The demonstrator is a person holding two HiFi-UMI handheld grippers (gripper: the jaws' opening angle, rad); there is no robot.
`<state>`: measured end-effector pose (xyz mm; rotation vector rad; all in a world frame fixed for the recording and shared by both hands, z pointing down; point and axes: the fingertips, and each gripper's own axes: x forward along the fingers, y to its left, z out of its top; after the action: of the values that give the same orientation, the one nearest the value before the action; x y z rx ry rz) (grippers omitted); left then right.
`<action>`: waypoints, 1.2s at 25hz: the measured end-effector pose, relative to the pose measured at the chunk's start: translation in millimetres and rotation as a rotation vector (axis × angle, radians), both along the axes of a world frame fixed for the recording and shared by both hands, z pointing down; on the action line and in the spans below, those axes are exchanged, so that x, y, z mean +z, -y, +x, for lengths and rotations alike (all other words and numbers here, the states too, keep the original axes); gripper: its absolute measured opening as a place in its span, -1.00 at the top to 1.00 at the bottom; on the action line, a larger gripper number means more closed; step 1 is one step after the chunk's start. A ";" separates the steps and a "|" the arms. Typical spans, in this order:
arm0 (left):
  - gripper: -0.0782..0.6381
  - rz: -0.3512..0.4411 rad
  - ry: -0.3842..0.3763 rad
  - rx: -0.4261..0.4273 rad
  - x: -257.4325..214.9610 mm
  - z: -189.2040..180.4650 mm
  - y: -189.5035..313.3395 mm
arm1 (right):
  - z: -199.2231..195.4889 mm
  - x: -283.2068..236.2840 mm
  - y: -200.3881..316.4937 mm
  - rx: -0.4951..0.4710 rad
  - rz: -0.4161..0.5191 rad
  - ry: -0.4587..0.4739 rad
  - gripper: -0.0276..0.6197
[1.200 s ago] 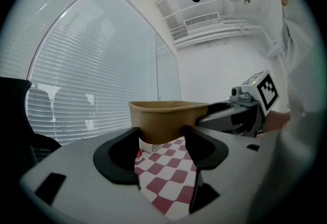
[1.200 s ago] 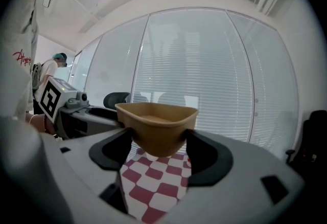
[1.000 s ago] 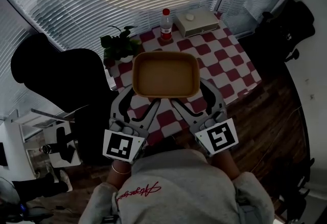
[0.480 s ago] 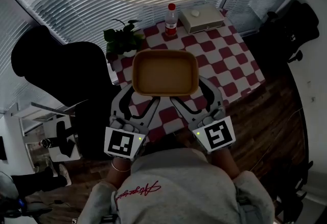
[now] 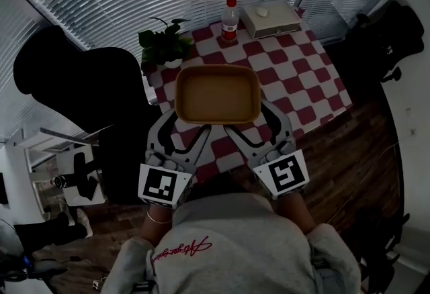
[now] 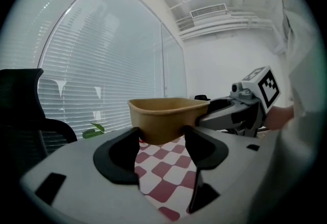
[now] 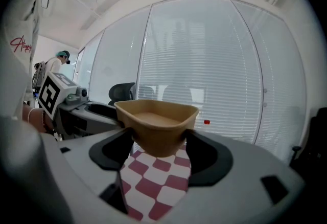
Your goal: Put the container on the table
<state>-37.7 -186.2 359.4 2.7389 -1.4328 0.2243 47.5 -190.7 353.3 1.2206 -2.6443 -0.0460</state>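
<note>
A tan, empty rectangular container (image 5: 217, 93) hangs above the near part of the red-and-white checked table (image 5: 302, 78). My left gripper (image 5: 180, 126) is shut on its near left corner and my right gripper (image 5: 254, 123) on its near right corner. The left gripper view has the container (image 6: 163, 115) wedged between the dark jaws of the left gripper (image 6: 162, 141), with the checked cloth below. In the right gripper view the container (image 7: 156, 120) sits the same way in the right gripper (image 7: 157, 149). The tub's underside is off the cloth.
At the table's far edge stand a bottle with a red cap (image 5: 230, 17), a white box (image 5: 271, 17) and a potted plant (image 5: 164, 44). A black chair (image 5: 80, 105) is at the left, dark bags (image 5: 383, 37) at the right, blinds behind.
Both grippers have sunk a little with the container, which they still hold the same way. The head view has shifted, so the table sits slightly higher in the picture.
</note>
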 end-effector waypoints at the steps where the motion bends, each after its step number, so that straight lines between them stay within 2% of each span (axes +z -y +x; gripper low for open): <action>1: -0.01 -0.004 0.002 -0.001 1.5 -0.7 0.0 | -0.5 1.4 0.1 -0.002 -0.002 -0.002 -0.12; 30: -0.01 -0.054 0.017 -0.014 36.3 -5.6 3.4 | -4.1 36.0 4.8 0.006 -0.079 -0.004 -0.12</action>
<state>-43.3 -189.6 395.8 2.6903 -1.4273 0.2821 43.4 -195.5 389.3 1.2011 -2.6127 0.0568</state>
